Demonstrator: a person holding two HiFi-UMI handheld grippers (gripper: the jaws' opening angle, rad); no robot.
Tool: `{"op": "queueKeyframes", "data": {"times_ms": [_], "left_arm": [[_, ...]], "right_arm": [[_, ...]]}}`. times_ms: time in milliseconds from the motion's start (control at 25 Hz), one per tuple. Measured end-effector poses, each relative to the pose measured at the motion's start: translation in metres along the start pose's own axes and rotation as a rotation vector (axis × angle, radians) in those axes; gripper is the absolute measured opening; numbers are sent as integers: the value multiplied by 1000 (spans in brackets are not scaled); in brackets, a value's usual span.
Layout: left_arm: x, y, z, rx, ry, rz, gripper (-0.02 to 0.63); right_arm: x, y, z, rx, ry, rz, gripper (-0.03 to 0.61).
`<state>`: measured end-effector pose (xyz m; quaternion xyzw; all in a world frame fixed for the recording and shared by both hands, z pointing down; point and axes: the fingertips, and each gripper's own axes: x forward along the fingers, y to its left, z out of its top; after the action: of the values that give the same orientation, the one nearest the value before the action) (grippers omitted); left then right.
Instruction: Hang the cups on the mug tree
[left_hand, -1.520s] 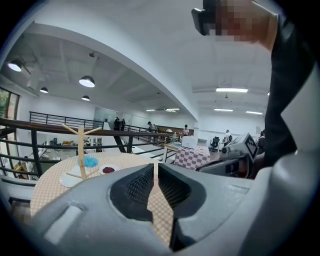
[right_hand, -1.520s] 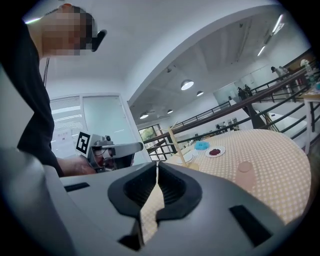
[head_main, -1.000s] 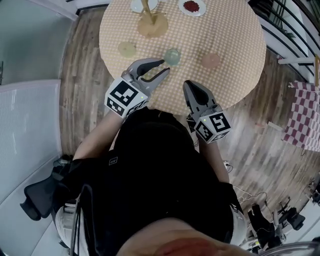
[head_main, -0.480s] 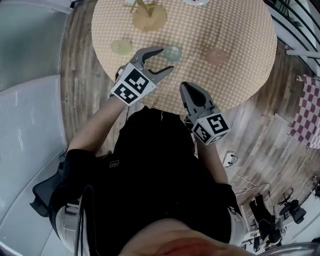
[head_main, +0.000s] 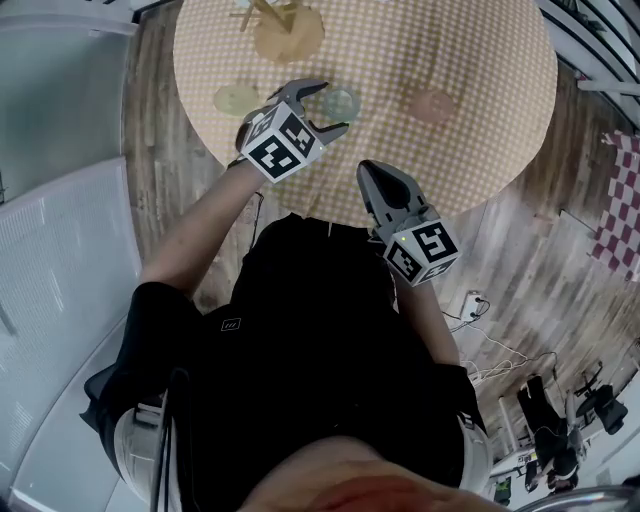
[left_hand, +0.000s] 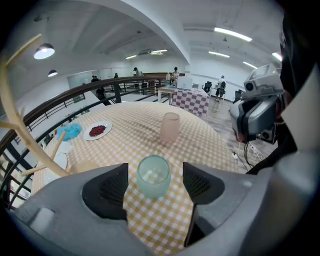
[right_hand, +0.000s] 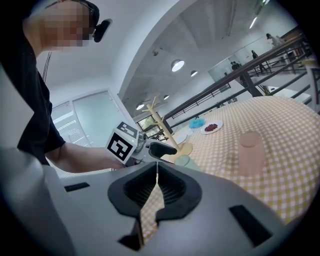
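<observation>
While the person is standing over the round checked table (head_main: 470, 60), the left gripper (head_main: 333, 106) is pointing steeply down at a pale green cup (left_hand: 153, 176). Its jaws have just been opening and are now standing wide apart. The cup is sitting upright on the cloth right between the two fingers (left_hand: 106, 192), with a strip of cloth showing on either side, so neither pad is pressing on it and the gripper is holding nothing.

A pink cup (left_hand: 170, 127) is standing upright straight beyond those fingertips, well apart from them. Off past the left-hand finger, the wooden mug tree (left_hand: 22, 135) is rising on its round base, its pegs looking bare. Further out past that same finger, a white plate (left_hand: 97, 130) of something red is lying near a blue thing (left_hand: 70, 131) I cannot make out. From above, a yellow-green cup (head_main: 236, 98) is sitting just outside the left gripper's outer finger, near it but not touching.

The right gripper (right_hand: 157, 172) is hanging nearly level by the near edge of the table, its fingers pressing together with nothing between them. Ahead of its fingertips are the left gripper and the green cup, and the pink cup is standing off to their right.
</observation>
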<state>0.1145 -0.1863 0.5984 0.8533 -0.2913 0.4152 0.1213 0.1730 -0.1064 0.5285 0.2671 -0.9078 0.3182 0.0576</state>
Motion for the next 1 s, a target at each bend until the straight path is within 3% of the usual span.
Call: {"op": "queueKeyframes", "data": {"times_ms": [280, 600, 1000], "left_arm": [[29, -3, -6, 116, 111, -65, 328], [50, -6, -18, 302, 236, -122, 327], [47, -15, -20, 346, 315, -159, 311]], "right_arm": [[-3, -16, 7, 24, -20, -47, 18], [-17, -15, 18, 24, -60, -108, 18], [-49, -6, 21, 35, -113, -155, 18]]}}
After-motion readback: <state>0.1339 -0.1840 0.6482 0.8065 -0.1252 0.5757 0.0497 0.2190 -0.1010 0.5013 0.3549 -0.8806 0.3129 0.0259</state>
